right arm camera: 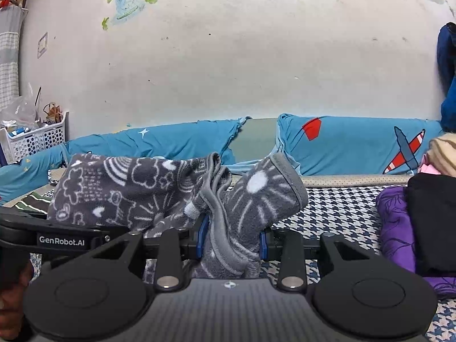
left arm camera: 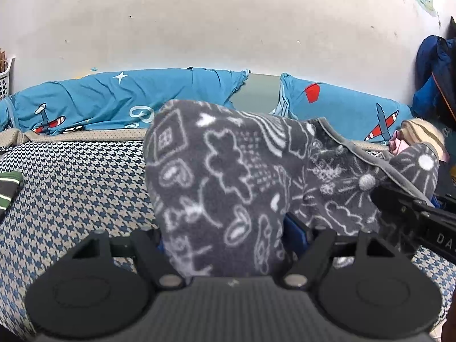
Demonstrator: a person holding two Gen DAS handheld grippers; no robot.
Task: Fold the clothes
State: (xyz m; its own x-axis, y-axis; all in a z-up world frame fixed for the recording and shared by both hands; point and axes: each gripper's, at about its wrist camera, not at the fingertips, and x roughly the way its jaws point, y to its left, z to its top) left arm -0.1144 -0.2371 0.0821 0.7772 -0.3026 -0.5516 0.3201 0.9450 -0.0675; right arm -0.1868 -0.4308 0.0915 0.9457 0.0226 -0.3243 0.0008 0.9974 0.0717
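Mid-fold: fleece (right arm camera: 136, 191) held up above the bed (left arm camera: 71, 188), left gripper (left arm camera: 225, 233) and right gripper (right arm camera: 232, 242) both clenched on bunched fleece; next, lowering flat onto the bed and bringing edges together.
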